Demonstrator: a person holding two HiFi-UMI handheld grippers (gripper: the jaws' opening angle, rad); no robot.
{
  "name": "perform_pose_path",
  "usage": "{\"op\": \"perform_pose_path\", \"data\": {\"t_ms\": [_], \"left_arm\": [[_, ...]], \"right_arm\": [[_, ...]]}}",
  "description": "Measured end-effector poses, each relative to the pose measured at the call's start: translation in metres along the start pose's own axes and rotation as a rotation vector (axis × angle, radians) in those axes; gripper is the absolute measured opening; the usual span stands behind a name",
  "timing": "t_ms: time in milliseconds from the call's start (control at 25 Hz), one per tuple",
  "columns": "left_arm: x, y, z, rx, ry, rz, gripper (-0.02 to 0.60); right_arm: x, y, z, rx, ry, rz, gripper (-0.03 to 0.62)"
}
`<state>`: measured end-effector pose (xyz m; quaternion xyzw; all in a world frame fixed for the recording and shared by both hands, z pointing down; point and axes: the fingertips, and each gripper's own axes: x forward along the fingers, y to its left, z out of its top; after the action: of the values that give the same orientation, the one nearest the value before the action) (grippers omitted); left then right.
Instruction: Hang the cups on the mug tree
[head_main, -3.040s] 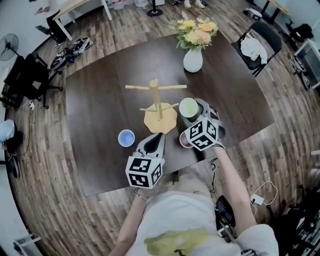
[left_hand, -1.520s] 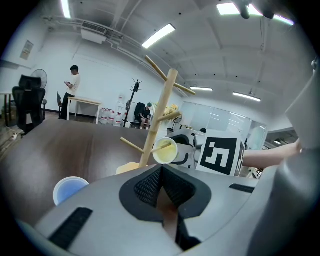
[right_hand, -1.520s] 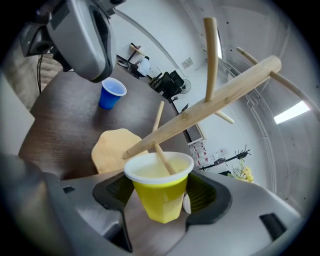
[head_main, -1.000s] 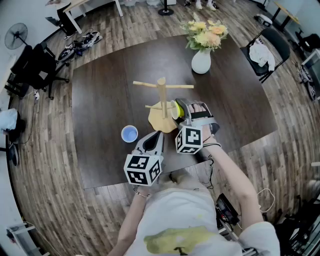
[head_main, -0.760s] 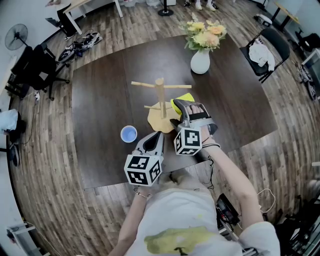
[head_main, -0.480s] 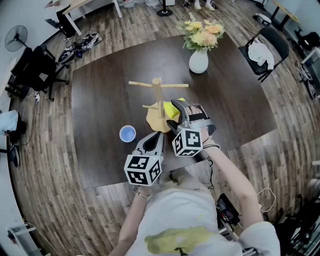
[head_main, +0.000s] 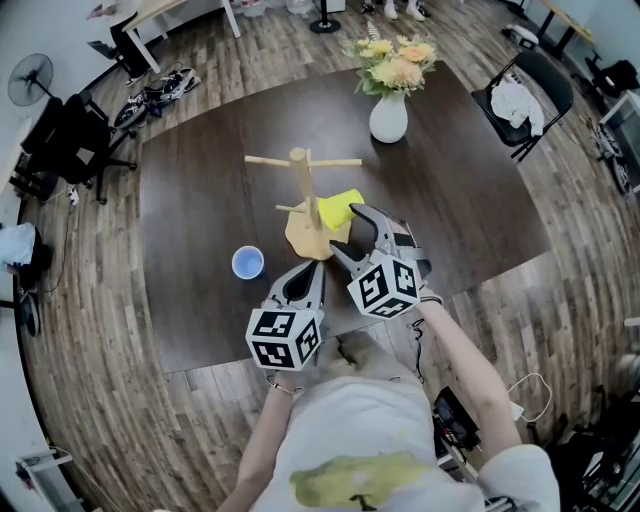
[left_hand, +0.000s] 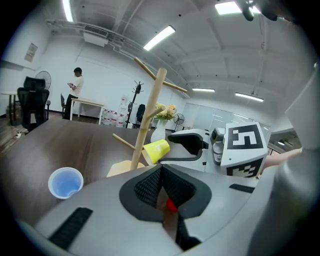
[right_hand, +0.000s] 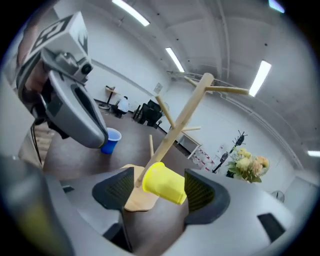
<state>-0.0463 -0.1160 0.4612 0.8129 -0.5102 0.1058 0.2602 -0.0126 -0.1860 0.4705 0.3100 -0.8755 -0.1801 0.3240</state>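
We see the yellow plastic cup (head_main: 345, 205) hanging tilted on a low peg of the light wooden mug tree (head_main: 302, 185), right of its stem. The right gripper (head_main: 347, 232) has its jaws wide apart; they have just been closing a little, with the cup between them but not pressed. The left gripper (left_hand: 161, 170) has its jaws together. A blue plastic cup (head_main: 248, 263) stands upright at the left.

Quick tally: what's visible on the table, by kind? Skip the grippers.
Cups: 2, the yellow cup on a peg and the blue cup standing on the table
Mug tree: 1
Vase of flowers: 1
Total: 4
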Motion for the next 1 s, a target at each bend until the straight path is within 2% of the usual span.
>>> {"op": "perform_pose_path", "data": {"t_ms": [160,360,680,1000], "left_arm": [[-0.004,-0.004,-0.004,-0.008,-0.009,0.013,0.015],[-0.007,-0.009,-0.010,-0.010,-0.012,0.020,0.015],[-0.015,-0.007,-0.011,-0.008,-0.017,0.018,0.015],[-0.020,-0.015,-0.020,0.004,0.015,-0.043,0.015]], "right_arm": [[-0.017,-0.006,-0.004,0.092,-0.025,-0.046,0.163],[-0.029,-0.009,-0.012,0.262,-0.064,-0.058,0.067],[-0.046,-0.003,-0.019,0.426,-0.094,-0.066,0.029],[-0.069,0.016,-0.032,0.584,-0.088,-0.075,0.020]]}}
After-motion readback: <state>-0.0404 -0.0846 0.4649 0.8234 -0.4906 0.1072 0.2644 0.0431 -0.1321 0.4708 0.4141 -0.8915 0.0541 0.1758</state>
